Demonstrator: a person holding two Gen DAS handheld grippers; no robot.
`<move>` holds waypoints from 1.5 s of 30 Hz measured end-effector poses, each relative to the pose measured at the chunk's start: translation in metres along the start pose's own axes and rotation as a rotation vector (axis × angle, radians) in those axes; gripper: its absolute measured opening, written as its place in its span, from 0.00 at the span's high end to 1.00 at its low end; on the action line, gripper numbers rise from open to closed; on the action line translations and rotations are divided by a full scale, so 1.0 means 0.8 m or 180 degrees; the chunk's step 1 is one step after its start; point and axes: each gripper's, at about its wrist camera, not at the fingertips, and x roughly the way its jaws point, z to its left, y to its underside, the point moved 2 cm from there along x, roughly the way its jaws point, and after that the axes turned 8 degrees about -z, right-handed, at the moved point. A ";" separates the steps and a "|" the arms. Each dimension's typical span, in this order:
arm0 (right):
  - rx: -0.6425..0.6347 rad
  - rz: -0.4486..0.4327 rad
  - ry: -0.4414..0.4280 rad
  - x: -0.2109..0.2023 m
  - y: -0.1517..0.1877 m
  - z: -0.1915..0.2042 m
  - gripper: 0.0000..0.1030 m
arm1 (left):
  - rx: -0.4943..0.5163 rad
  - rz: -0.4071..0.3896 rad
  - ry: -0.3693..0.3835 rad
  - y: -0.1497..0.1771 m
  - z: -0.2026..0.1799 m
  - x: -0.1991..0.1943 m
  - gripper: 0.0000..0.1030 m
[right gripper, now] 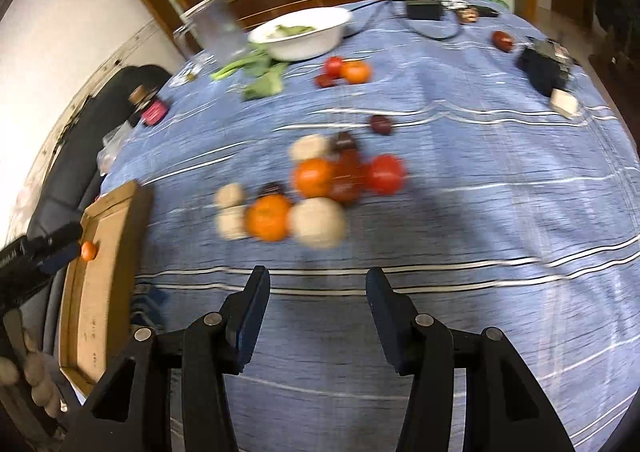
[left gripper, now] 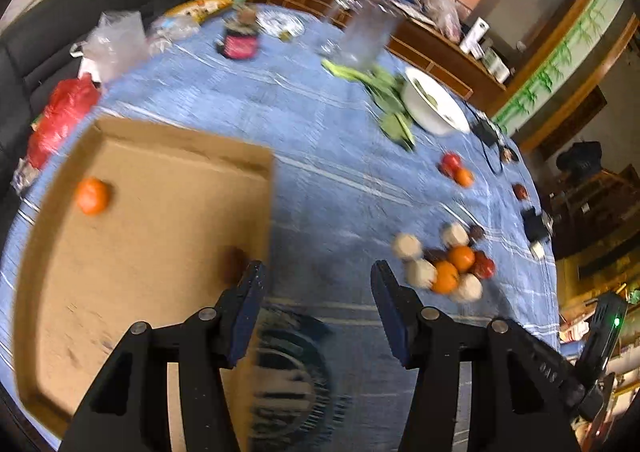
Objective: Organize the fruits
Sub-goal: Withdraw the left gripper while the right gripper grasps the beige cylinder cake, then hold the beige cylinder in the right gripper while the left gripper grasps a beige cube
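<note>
Holding the left gripper [left gripper: 318, 276] above the near right corner of the cardboard tray [left gripper: 168, 171], we keep its two fingers wide apart, and nothing is between them. The tray lies to the left of this gripper on the blue striped cloth [left gripper: 320, 155]. One orange [left gripper: 93, 195] sits in the far left part of the tray. A small dark fruit [left gripper: 234, 262] is just beside the left finger, near the right wall of the tray; it is blurred, so we cannot tell what fruit it is.

To the right of the left gripper, a pile of fruit [left gripper: 444, 262] rests on the cloth: oranges, pale round fruits and dark red ones, touching each other.

The right gripper [right gripper: 318, 276] also stands wide and holds nothing. Straight ahead of it is the same pile, with an orange [right gripper: 268, 217] and a pale round fruit [right gripper: 318, 221] nearest to the fingers and a red fruit [right gripper: 384, 173] further on the right. Beyond the pile, a small group of a red fruit and an orange [right gripper: 354, 71] lies in front of a white bowl [right gripper: 304, 33] with green leaves [right gripper: 262, 79] beside it. The tray is far to the left of this gripper, and the left gripper shows above it.
</note>
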 end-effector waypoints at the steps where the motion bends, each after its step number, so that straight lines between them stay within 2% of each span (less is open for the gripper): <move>1: 0.0015 -0.0013 0.0012 -0.002 -0.003 -0.010 0.48 | -0.0003 0.0025 0.0003 0.005 -0.006 0.003 0.48; 11: 0.0089 -0.0162 0.0283 -0.016 -0.059 -0.149 0.48 | 0.0053 0.0208 -0.0041 0.063 -0.091 0.028 0.49; 16: 0.0029 -0.0336 0.0579 -0.013 -0.109 -0.206 0.48 | 0.0027 0.0195 -0.0086 0.075 -0.105 0.020 0.49; 22: 0.0010 -0.0344 0.0804 0.025 -0.164 -0.253 0.48 | 0.0031 0.0159 -0.0250 0.089 -0.102 0.001 0.47; 29: -0.0367 -0.0164 0.1036 0.070 -0.163 -0.254 0.49 | -0.0085 0.0111 -0.0424 0.099 -0.079 -0.019 0.46; 31: -0.0354 -0.0158 0.1043 0.074 -0.161 -0.256 0.53 | -0.0117 0.0080 -0.0449 0.100 -0.073 -0.025 0.46; 32: -0.0340 -0.0157 0.1043 0.073 -0.162 -0.256 0.62 | -0.0136 0.0057 -0.0466 0.101 -0.070 -0.030 0.46; 36: -0.0338 -0.0108 0.0996 0.070 -0.157 -0.251 0.62 | -0.0231 -0.0022 -0.0523 0.104 -0.057 -0.048 0.46; 42: -0.0408 -0.0066 0.0748 0.044 -0.131 -0.213 0.62 | -0.0401 -0.0132 -0.0636 0.113 -0.026 -0.076 0.46; 45: -0.0471 -0.0009 0.0463 0.029 -0.111 -0.174 0.62 | -0.0561 -0.0147 -0.0661 0.117 -0.008 -0.084 0.46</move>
